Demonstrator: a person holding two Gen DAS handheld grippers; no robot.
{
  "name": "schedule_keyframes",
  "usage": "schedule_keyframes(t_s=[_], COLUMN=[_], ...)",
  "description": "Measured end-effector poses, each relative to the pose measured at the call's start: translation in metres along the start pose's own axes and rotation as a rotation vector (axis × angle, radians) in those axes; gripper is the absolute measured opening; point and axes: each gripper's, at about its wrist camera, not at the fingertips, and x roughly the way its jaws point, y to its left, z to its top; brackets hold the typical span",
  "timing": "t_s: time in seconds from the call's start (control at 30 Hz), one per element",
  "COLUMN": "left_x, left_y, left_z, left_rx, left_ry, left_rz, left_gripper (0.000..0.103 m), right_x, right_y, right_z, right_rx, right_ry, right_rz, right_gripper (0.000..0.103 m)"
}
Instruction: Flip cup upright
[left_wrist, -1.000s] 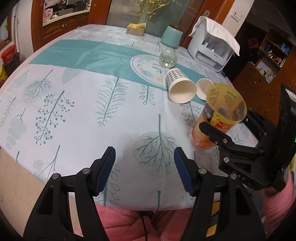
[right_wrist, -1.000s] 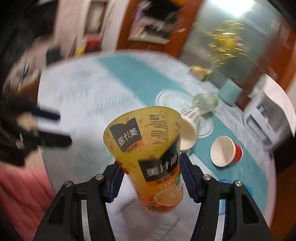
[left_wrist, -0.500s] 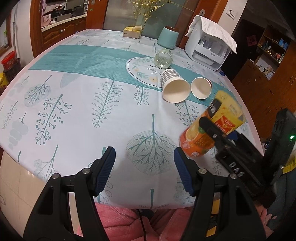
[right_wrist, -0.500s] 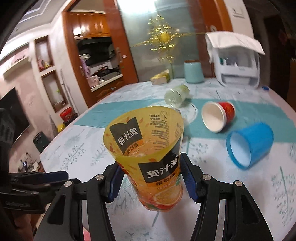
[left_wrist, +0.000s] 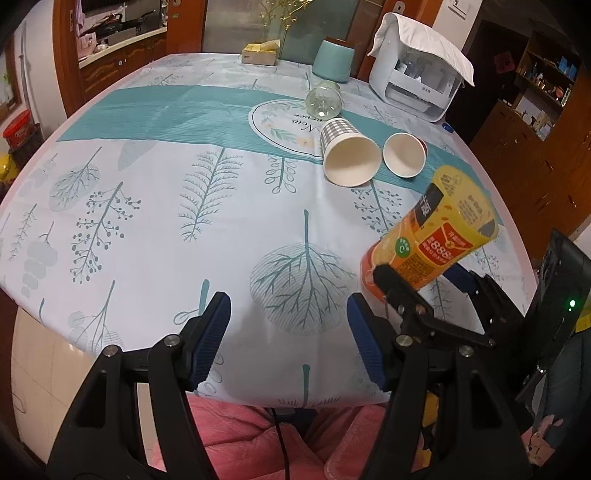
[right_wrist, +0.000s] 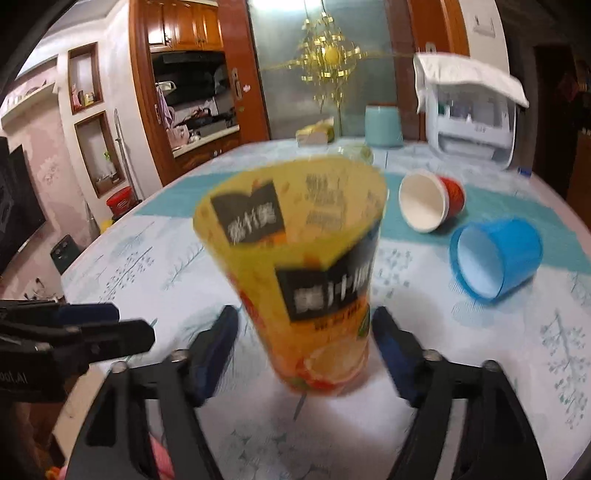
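Covering table: leaf-print cloth.

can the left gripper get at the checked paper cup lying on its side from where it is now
Probably yes. The left gripper is open and holds nothing, and bare tablecloth lies between it and the checked paper cup. The right gripper and yellow cup sit off to the side.

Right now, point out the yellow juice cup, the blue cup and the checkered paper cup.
yellow juice cup (right_wrist: 295, 266): right wrist view, mid side wall.
blue cup (right_wrist: 513, 251): right wrist view, outer side wall.
checkered paper cup (left_wrist: 338, 130): left wrist view, checkered outer wall.
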Motion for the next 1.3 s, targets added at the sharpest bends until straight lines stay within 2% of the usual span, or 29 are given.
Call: schedule_keyframes(t_s=[0.23, 0.37, 0.5, 0.53, 0.6, 0.7, 0.87, 1.03, 1.3], left_x=[-0.005, -0.006, -0.012, -0.015, -0.021, -0.029, -0.044, -0.056, -0.066], left_y=[-0.007, -0.016, -0.028, -0.030, -0.034, -0.041, -0.049, -0.052, -0.049], left_z=[-0.004, -0.003, 0.003, 0.006, 0.013, 0.020, 0.031, 0.034, 0.034], left_rx=[0.044, 0.076, 0.109, 0.110, 0.111, 0.128, 0.148, 0.147, 0.156], left_ry=[0.005, 0.030, 0.038, 0.034, 0.030, 0.043, 0.031, 0.018, -0.013], left_rz=[0.027, 0.046, 0.055, 0.050, 0.056, 0.103, 0.124, 0.121, 0.195], left_gripper=[0.063, 0.063, 0.080, 0.081, 0.081, 0.084, 0.085, 0.088, 0.093], right_x=[-0.017, -0.031, -0.048, -0.054, -0.066, -0.087, -0.116, -0.134, -0.142], right_y=[0.001, -0.006, -0.021, -0.025, -0.031, -0.037, -0.038, -0.029, 0.000], right_z=[-0.017, -0.022, -0.021, -0.019, -0.013, -0.004, 0.017, 0.037, 0.047], right_rx=[0.044, 0.118, 0.235, 0.266, 0.300, 0.353, 0.399, 0.327, 0.228], right_ry=[0.113, 0.225, 0.331, 0.351, 0.344, 0.331, 0.306, 0.296, 0.277], right_rz=[-0.095, -0.132, -0.166, -0.184, -0.205, -0.210, -0.181, -0.227, -0.262], right_gripper=[0.097, 0.098, 0.099, 0.099, 0.099, 0.100, 0.101, 0.101, 0.101])
